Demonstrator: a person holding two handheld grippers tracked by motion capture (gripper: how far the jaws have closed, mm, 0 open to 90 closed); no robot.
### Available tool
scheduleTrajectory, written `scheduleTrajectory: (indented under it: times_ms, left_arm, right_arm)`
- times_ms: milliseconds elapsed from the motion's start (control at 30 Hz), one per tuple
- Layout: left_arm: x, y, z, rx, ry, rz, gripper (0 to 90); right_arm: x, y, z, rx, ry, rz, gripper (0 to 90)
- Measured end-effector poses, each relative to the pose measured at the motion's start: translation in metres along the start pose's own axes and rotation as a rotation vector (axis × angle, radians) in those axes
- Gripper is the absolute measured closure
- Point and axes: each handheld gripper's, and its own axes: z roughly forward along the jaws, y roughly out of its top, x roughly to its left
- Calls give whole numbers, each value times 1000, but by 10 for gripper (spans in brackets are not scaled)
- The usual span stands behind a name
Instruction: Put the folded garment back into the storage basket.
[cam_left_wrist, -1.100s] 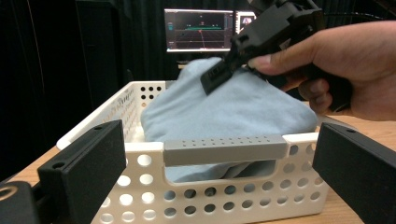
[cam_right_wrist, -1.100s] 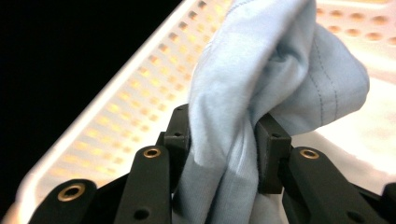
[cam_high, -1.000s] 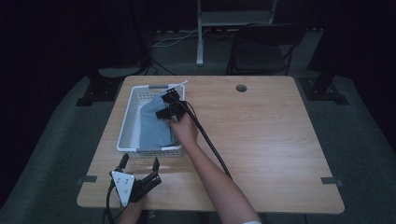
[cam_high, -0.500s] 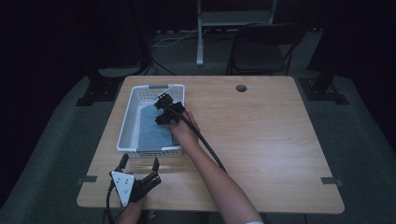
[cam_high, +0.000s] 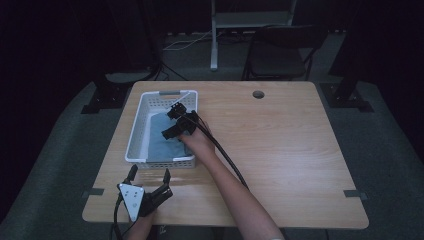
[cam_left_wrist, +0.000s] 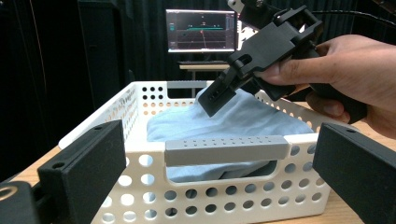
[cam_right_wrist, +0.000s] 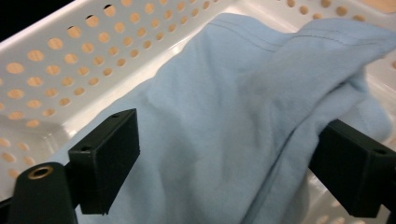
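Observation:
A white perforated basket stands on the left half of the wooden table. A light blue cloth lies crumpled inside it. My right gripper dips into the basket, pointing down at the cloth. Its jaws have just been opening and stand wide, with a fold of cloth lying loose between them. My left gripper rests near the table's front left edge, open, facing the basket's near wall with nothing between its jaws.
A round cable hole sits at the back of the table. A dark chair and a desk leg stand behind the table. A lit monitor glows far beyond the basket.
The right gripper has come down into the basket with the cloth, and its jaws have spread apart. The cloth now lies flat in the basket. The left gripper has stayed put.

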Motion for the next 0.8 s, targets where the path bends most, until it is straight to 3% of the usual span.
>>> scheduleTrajectory:
  times_ms: [100, 233, 333, 400, 567, 700, 800]
  left_arm:
    - [0, 0, 0, 0, 0, 0, 35]
    - [0, 0, 0, 0, 0, 0, 36]
    - [0, 0, 0, 0, 0, 0, 35]
    - [0, 0, 0, 1, 0, 0, 35]
    - [0, 0, 0, 1, 0, 1, 36]
    - [0, 0, 0, 1, 0, -1, 36]
    - [0, 0, 0, 0, 0, -1, 36]
  right_arm:
    - [1, -2, -2, -16, -9, -23, 104]
    - [-2, -4, -5, -47, 19, 8, 104]
    - [-4, -6, -11, -85, -16, 11, 101]
    - [-6, -7, -14, -117, 10, 21, 7]
    - [-4, -7, -27, -190, 23, 13, 5]
    - [-4, -11, -37, -249, 55, 37, 15]
    - [-5, -13, -39, -261, 49, 43, 15]
